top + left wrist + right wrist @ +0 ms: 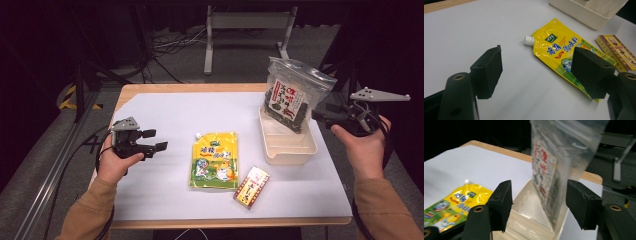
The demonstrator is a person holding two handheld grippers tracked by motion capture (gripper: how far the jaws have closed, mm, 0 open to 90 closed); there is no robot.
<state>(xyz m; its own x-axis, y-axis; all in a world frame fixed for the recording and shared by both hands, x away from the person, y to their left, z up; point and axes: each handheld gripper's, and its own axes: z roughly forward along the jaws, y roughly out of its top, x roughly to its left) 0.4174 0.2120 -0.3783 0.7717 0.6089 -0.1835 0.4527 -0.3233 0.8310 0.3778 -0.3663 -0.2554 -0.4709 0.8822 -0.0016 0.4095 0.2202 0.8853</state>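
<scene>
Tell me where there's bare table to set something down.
Free: the white sheet behind the yellow pouch, across to the tray; also the near-left corner before the left gripper. Crowded: pouch, small box and tray with the standing bag.

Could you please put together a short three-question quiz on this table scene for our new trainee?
1. True or false: the clear bag of dark snacks stands in the cream tray.
2. Which item lies nearest the table's front edge? A) yellow spouted pouch B) small red and yellow box C) the tray
3. How do the jaws of the left gripper and the right gripper stand?

Key: 1 true; 2 B; 3 both open, pads pressing on nothing, the bag showing between the right one's.
</scene>
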